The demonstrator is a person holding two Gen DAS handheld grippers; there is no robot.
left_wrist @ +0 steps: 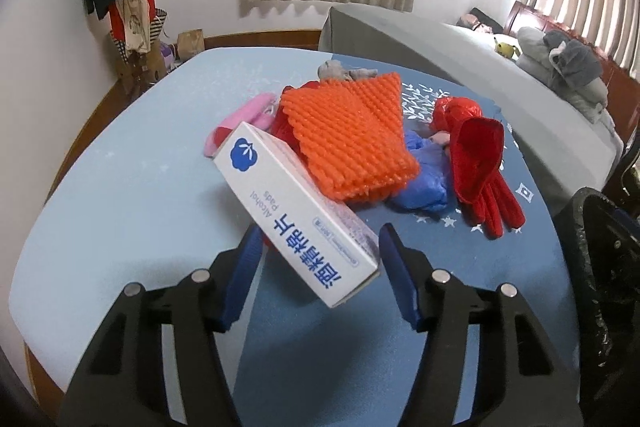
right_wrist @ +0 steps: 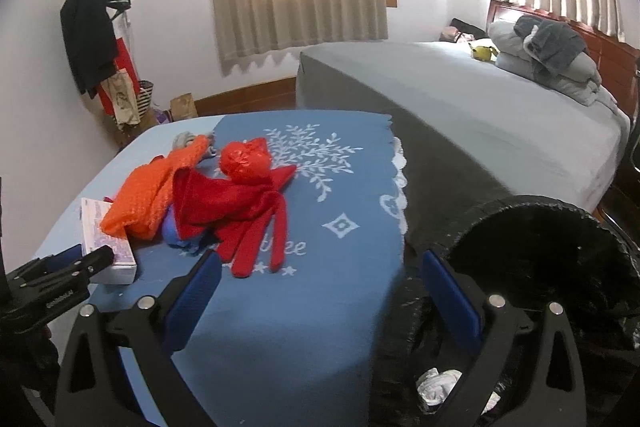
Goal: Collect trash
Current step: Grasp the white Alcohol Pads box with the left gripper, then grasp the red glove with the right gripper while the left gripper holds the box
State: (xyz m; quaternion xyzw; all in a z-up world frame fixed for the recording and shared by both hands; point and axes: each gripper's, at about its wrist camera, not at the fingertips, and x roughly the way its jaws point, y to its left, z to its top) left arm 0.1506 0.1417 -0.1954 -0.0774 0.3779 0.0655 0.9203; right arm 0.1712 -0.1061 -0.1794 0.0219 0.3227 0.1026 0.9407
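Note:
A white alcohol-pad box (left_wrist: 288, 195) lies tilted against a trash pile on the blue-covered table (left_wrist: 320, 367). My left gripper (left_wrist: 320, 231) has both blue pads against the sides of the box's near end. The pile holds orange bubble wrap (left_wrist: 352, 135), a red glove (left_wrist: 480, 163), a crumpled red bag (left_wrist: 456, 111) and a blue plastic bag (left_wrist: 424, 179). In the right wrist view the box (right_wrist: 108, 239) lies at the pile's left. My right gripper (right_wrist: 320, 259) stands open with nothing in it, over the table's edge beside the black-lined bin (right_wrist: 540, 267).
A pink item (left_wrist: 248, 115) and a grey scrap (left_wrist: 336, 69) lie at the pile's far side. White crumpled paper (right_wrist: 436, 383) sits in the bin. A grey bed (right_wrist: 480, 107) runs behind the table, and a coat rack (right_wrist: 92, 27) stands at the far left.

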